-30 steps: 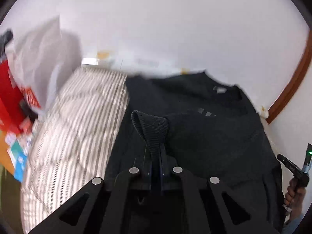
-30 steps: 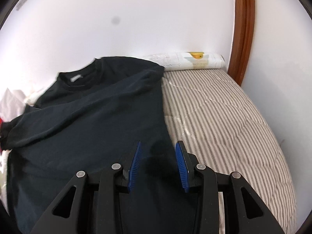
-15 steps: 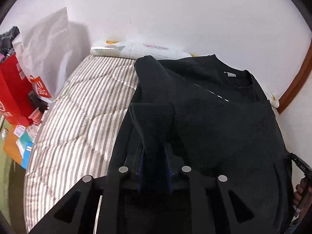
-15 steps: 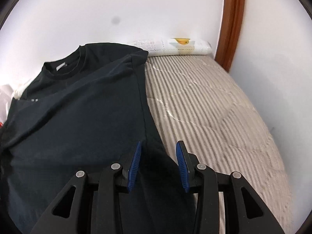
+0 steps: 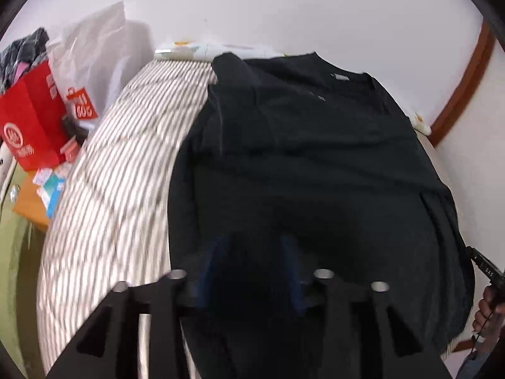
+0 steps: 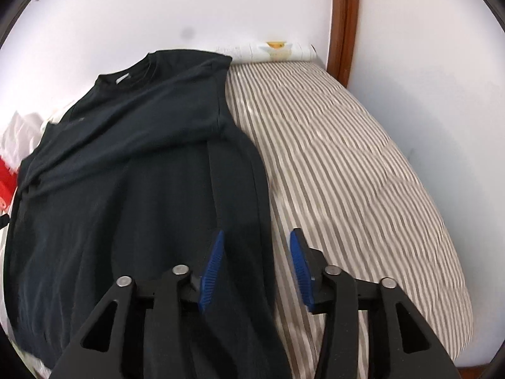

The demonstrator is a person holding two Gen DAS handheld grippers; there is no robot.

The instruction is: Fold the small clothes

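A black long-sleeved sweater (image 5: 315, 164) lies flat on the striped bed cover (image 5: 120, 164), collar towards the wall. Its left sleeve (image 5: 233, 101) is folded in over the body. My left gripper (image 5: 254, 246) hangs over the lower part of the sweater. Its jaws are opening and the blue pads press on nothing. In the right wrist view the sweater (image 6: 132, 164) fills the left half. My right gripper (image 6: 257, 237) stands over the sweater's right edge, jaws opening, the cloth below them untouched. A hand (image 5: 487, 309) with the other gripper shows at the left view's right edge.
A red paper bag (image 5: 28, 126), a white plastic bag (image 5: 91, 60) and small boxes (image 5: 50, 189) crowd the bed's left side. A rolled patterned sheet (image 6: 271, 50) lies against the wall. A brown wooden frame (image 6: 344, 25) rises at the back right. The striped cover (image 6: 347, 173) lies bare on the right.
The left gripper let go of the sleeve cuff, which now lies folded on the sweater. Both grippers drew back towards the hem, and their jaws stand wider.
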